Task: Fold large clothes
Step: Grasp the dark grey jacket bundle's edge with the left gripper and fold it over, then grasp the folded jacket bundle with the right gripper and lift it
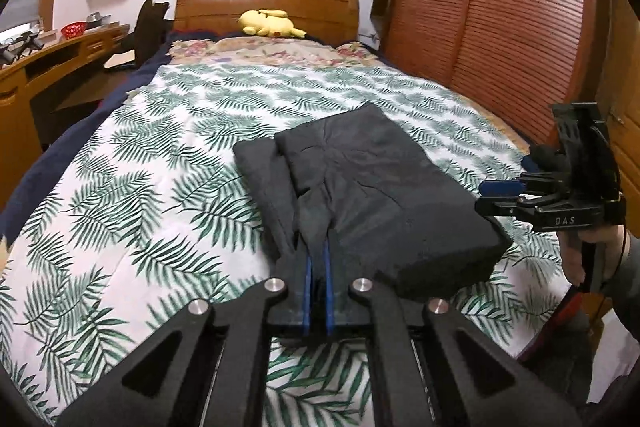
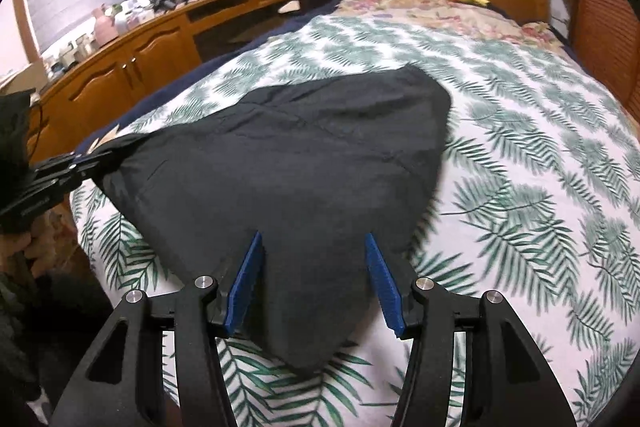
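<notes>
Blue-padded left gripper (image 1: pixel 318 259) is pinched shut on a near corner of the dark garment (image 1: pixel 372 171), which lies partly folded on the leaf-print bed cover (image 1: pixel 140 155), toward its near end. Right gripper (image 2: pixel 314 279) stands spread above the garment's near point, gripping nothing. Step in hand, as judged: securing both corners. Next move likely requires closing the right gripper on cloth before carrying the fold over.

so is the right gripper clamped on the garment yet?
No. In the right wrist view the right gripper has its jaws standing wide apart over the dark garment, with the blue pads clear of the cloth.
</notes>
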Demonstrator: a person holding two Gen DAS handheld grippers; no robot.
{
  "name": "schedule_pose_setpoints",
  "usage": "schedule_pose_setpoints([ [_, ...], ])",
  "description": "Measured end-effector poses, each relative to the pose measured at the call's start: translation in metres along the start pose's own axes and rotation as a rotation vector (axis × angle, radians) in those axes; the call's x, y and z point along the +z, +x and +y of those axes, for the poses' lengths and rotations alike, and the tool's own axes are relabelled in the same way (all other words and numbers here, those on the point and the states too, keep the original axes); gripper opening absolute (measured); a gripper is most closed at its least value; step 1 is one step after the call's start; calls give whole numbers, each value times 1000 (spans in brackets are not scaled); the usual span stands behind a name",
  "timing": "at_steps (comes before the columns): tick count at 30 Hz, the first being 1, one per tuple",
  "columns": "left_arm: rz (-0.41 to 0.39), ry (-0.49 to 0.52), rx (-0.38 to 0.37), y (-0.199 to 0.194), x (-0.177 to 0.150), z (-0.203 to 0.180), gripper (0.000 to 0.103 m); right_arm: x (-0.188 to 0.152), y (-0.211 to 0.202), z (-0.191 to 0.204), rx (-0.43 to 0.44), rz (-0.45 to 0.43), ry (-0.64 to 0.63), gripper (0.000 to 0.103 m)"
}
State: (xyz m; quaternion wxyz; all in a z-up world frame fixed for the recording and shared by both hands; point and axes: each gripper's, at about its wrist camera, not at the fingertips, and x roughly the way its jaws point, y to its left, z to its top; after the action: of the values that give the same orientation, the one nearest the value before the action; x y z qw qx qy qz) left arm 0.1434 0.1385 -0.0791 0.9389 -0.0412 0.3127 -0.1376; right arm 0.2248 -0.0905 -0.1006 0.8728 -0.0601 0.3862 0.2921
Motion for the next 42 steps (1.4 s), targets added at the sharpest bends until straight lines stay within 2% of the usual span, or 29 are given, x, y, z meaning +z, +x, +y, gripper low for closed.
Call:
schedule_pose_setpoints([
  [6,33,20,26,5,-9,-1,3,-11,23,-5,38,31,53,56],
  [10,29,6,1,3,-10,-2,4,-18,27,-9,42,21,51,57],
  [18,8,-9,22,-20,-16,-4,13,-15,23,-14,53,22,37,59],
  [21,-3,17,40,-27,-22,-4,17,-7,17,-16,44,6,3,59],
  [23,20,25,67,-25,-26,-1,18,0,13,-20,41,-14,-5,59],
  [27,60,17,71,-17,-32,4,19,17,16,-33,1,-32,-30,59],
  [34,119,-15,72,7,-47,7,21,48,56,-76,-93,-6,-33,59],
  [39,150,-29,80,22,-50,11,21,68,89,-103,-119,25,-12,59],
  [41,173,-29,105,29,-51,14,21,74,102,-111,-122,40,-1,59],
  [42,181,-35,109,33,-52,16,21,77,109,-115,-123,52,1,62],
])
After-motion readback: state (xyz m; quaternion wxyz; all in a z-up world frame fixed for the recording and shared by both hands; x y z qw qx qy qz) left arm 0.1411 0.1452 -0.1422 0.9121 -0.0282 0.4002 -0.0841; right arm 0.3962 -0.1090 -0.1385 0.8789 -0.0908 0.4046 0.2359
